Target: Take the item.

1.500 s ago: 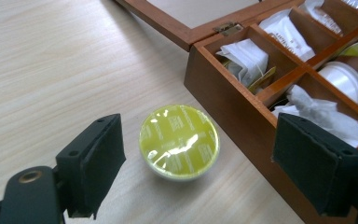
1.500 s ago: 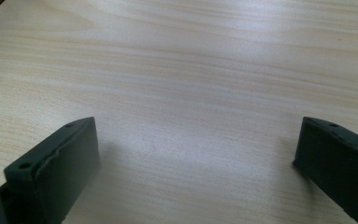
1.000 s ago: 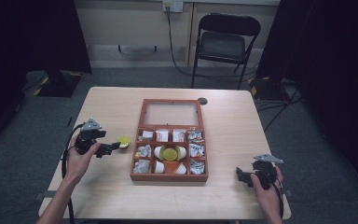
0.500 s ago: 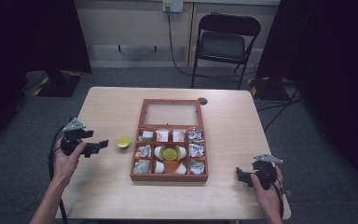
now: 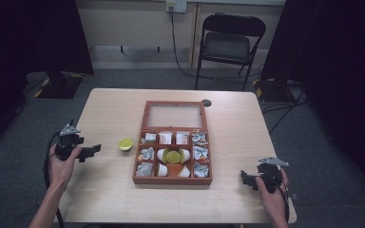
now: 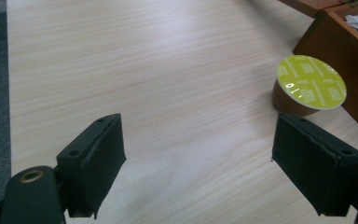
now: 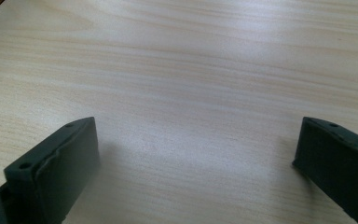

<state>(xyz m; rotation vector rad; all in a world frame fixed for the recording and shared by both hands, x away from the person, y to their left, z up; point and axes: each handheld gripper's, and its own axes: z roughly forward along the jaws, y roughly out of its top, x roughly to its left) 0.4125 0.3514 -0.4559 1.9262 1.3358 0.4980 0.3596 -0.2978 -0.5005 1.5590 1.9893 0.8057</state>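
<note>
**Capsule stands loose beside the box, both grippers empty**

The capsule (image 5: 125, 144) stands upright on the counter (image 5: 109, 114), just beside the left wall of the wooden box (image 5: 172, 179) and apart from it. In the left gripper view its yellow-green foil lid (image 6: 312, 82) faces up, ahead of the right-hand jaw and off its line.

Risks, as a judgement: the capsule is small, light and round, so a jaw tip that meets its side rather than straddling it would probably push it over or roll it across the counter. It also sits close to the box wall; a jaw coming in on that side may strike the wood and jolt the box, whose compartments hold sachets and another capsule (image 5: 173, 156). A hard squeeze could dent the foil lid.

The left gripper (image 5: 89, 151) hovers left of the capsule, well short of it. Its jaws stand apart with bare counter between them, holding and touching nothing.

The right gripper (image 5: 245, 178) rests near the counter's right front corner, away from the box. Its jaws are spread wide over plain wood, empty.
</note>
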